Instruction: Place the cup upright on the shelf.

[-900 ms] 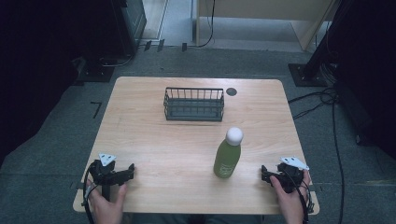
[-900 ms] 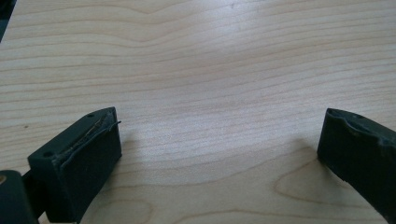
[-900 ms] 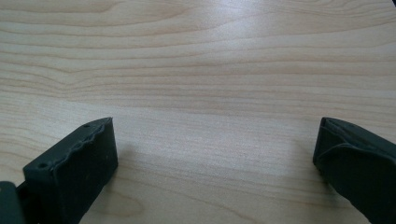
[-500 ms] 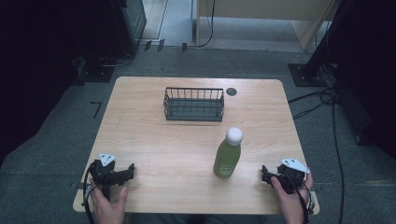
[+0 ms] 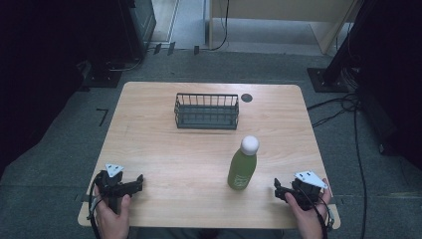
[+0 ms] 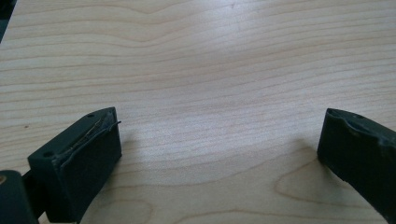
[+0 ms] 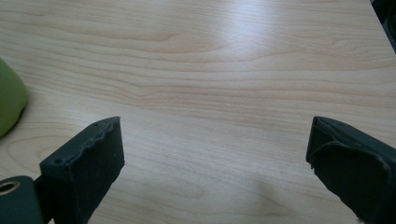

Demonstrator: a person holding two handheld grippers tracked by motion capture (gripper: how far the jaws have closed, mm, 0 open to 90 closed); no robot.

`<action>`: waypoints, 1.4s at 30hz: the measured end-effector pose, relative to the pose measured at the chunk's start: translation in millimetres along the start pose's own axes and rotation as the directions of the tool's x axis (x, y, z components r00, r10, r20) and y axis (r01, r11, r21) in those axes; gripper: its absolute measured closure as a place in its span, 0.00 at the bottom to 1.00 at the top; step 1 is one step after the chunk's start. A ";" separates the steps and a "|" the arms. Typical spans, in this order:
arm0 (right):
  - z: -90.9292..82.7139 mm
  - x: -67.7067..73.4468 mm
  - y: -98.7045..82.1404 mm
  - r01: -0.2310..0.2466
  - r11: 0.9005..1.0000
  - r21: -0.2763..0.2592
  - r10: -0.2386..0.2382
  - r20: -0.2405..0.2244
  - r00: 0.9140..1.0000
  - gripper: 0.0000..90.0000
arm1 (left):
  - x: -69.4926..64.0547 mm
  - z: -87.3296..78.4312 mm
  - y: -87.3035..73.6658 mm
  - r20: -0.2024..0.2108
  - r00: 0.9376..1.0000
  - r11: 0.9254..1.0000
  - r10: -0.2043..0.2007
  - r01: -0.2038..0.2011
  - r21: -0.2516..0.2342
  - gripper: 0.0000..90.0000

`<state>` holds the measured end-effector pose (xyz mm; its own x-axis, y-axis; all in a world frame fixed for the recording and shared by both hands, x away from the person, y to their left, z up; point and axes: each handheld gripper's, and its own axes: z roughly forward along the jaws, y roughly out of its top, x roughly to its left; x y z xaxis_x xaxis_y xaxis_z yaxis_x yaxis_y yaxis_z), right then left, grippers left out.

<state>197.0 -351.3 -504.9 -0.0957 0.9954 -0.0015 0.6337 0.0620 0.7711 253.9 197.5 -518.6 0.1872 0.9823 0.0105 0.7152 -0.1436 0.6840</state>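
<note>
Green bottle (image 5: 243, 169) stands upright and untouched on the tabletop (image 5: 164, 149), just beside the right hand-held gripper (image 5: 279, 189), well short of the wire basket (image 5: 206, 111), while the left hand-held gripper (image 5: 138, 182) also rests spread and empty, so nothing looks started.

Both tongs are showing as black bodies. The left tongs (image 5: 141, 179) are carrying a small grey three-cornered plate and trailing a black cable. The right tongs (image 5: 276, 185) are wearing a like plate. Each jaw is showing a thick dark block with a screw hole and ragged pad edge.
</note>
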 end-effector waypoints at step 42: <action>0.1 53.8 -0.3 0.121 0.992 -0.023 -0.123 -0.150 0.981 0.08 | 0.0 0.0 0.0 0.000 1.000 1.000 0.000 0.000 0.000 0.00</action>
<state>191.7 -297.7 -505.4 -0.2864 0.9581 -0.0007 0.5998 0.1799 0.7796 253.9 197.5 -518.6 0.1871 0.9823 0.0108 0.7151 -0.1438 0.6841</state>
